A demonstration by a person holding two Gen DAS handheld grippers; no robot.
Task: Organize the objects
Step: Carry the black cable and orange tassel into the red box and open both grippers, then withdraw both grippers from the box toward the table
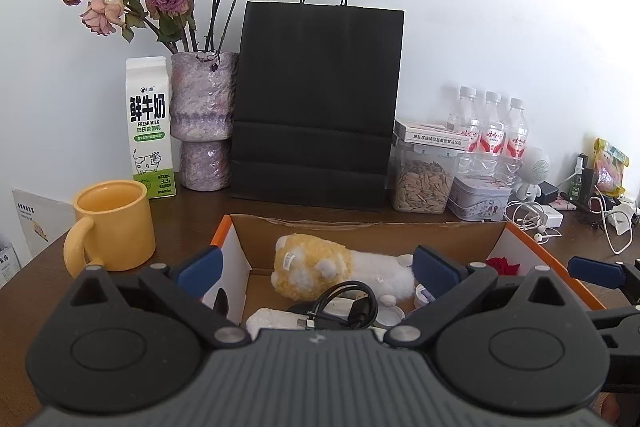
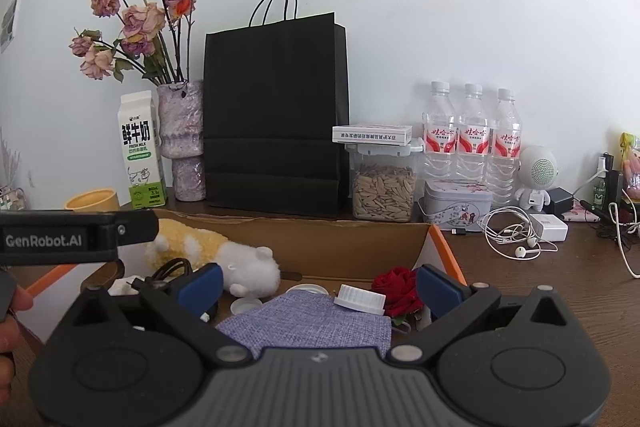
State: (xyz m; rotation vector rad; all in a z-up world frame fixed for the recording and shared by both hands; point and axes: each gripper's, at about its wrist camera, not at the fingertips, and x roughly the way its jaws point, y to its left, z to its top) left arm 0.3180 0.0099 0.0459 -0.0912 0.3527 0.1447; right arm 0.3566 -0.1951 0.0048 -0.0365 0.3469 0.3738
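With both the left gripper [image 1: 316, 269] and right gripper [image 2: 318, 285] gaping empty over the open orange-edged cardboard box [image 1: 360, 227], steer slowly and pinch its yellow-and-white plush toy [image 1: 320, 265] mid-body, clear of the black cable [image 1: 344, 307].

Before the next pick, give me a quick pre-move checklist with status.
1. Left gripper open, nothing between its pads: ok.
2. Right gripper open, nothing gripped: ok.
3. Cardboard box sits upright on the table, top open: ok.
4. Box contents settled: plush toy, black cable, purple cloth, white cap and red rose lie inside: ok.
5. Grippers clear of each other: they sit close side by side over the box, so spacing is tight: cannot tell.
6. Yellow mug stands outside the box, near its left wall; a swing that way might hit it: not ok.
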